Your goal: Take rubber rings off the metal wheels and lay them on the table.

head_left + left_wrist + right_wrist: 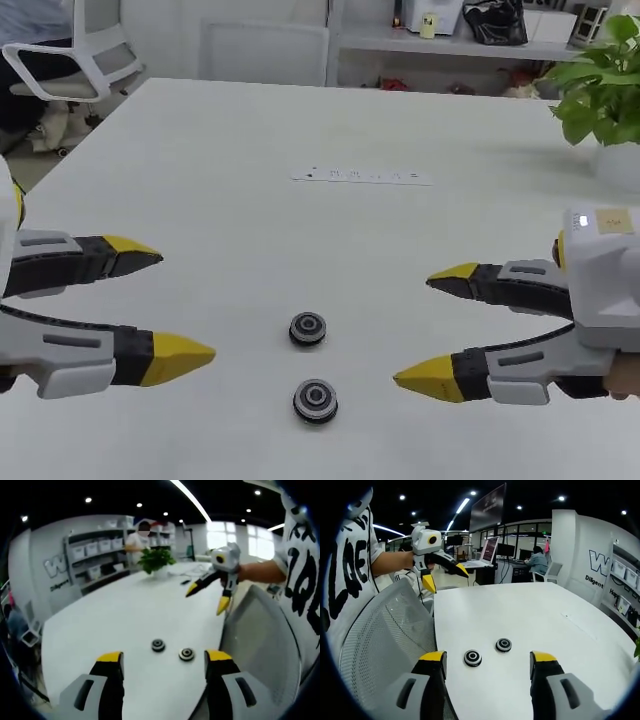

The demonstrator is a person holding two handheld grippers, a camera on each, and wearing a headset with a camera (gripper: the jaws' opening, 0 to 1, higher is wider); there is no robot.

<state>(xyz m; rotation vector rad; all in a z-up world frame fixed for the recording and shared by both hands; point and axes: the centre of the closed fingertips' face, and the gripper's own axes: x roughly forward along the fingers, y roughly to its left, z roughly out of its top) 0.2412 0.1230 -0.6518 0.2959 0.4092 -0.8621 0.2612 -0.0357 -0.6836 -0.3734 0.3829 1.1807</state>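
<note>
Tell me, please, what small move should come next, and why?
Probably lower the right tongs toward the near wheel and close on it. It and the far wheel lie untouched on the table. The right tongs and the left tongs are both open, off to the sides, so nothing is gripped yet.

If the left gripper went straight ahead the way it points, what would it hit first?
Likely a metal wheel, lying ahead between its fingers; it may pass above, since height is unclear.
</note>
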